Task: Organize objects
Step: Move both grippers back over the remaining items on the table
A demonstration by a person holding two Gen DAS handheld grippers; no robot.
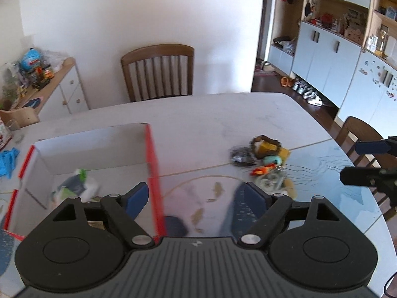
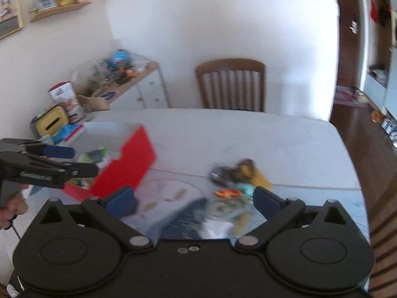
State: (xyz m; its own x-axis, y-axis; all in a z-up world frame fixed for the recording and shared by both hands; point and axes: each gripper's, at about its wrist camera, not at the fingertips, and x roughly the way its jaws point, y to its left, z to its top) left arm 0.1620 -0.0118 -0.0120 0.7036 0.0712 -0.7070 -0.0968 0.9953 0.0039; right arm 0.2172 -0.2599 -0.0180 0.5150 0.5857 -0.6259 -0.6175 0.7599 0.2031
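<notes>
Small heap of objects (image 1: pixel 263 160) on the pale surface (image 1: pixel 203 114), right of centre: dark lump, yellow-brown piece, teal bit, orange bit, clear item at the near edge. Blurred; no single long axis readable; heap spreads roughly from the far left to the near right in the left wrist view.

Red box (image 1: pixel 152 164) with white inside to the left of the heap, well apart from it, open top up, long side running away from the camera. Green-and-white packet (image 1: pixel 77 186) lying inside on its floor.

Left claw (image 1: pixel 196 193) apart, nothing between the pads, straddling the box's right wall; heap ahead and to its right.

Right claw (image 2: pixel 193 198) wide apart, empty, heap just ahead between its fingertips and slightly right.

Wooden chair (image 1: pixel 158 72) beyond the far edge. Hand (image 2: pixel 11 211) on the left grip.
</notes>
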